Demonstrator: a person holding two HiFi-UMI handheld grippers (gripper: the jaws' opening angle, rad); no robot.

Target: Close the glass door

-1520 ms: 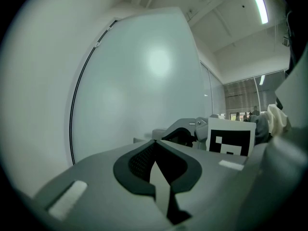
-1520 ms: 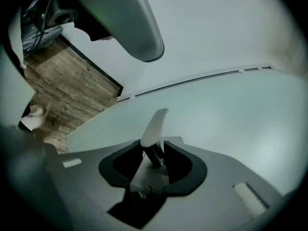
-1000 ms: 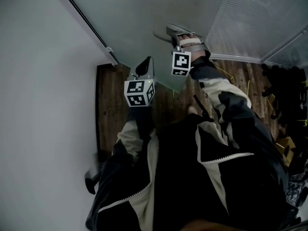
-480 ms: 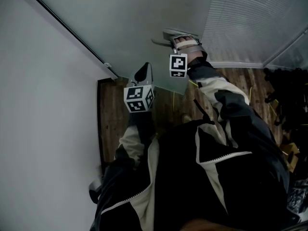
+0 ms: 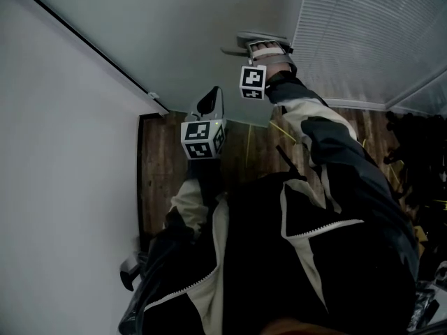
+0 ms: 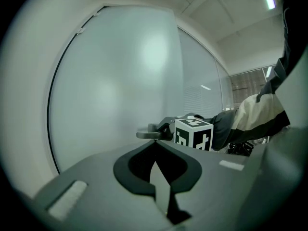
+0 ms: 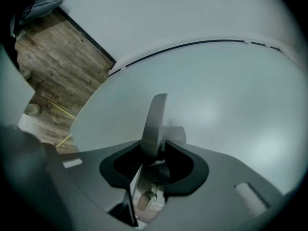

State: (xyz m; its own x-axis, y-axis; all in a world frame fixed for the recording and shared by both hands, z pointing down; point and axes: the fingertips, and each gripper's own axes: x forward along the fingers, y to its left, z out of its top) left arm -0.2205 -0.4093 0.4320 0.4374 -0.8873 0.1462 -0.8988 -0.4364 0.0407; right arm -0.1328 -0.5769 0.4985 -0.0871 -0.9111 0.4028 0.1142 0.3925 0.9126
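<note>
The frosted glass door (image 5: 195, 26) fills the top of the head view. Its grey lever handle (image 5: 234, 49) sticks out from the pane. My right gripper (image 5: 264, 46) is clamped on that handle with its jaws closing. In the right gripper view the handle (image 7: 155, 119) stands upright between the pads of the right gripper (image 7: 154, 150). My left gripper (image 5: 209, 100) hovers lower and to the left, close to the glass, shut with nothing in it. The left gripper view shows its jaw tips (image 6: 155, 146) meeting, with the handle (image 6: 147, 134) beyond.
A white wall (image 5: 63, 152) runs down the left, with a black frame strip (image 5: 91, 44) between it and the door. A ribbed glass panel (image 5: 363, 33) is at the upper right. Wooden floor (image 5: 160, 173) lies below, with dark clutter (image 5: 419, 152) at the right.
Both grippers have moved sideways together with the door, the right one still on the handle. More of the ribbed panel shows at the right, and the black frame strip has shifted left.
</note>
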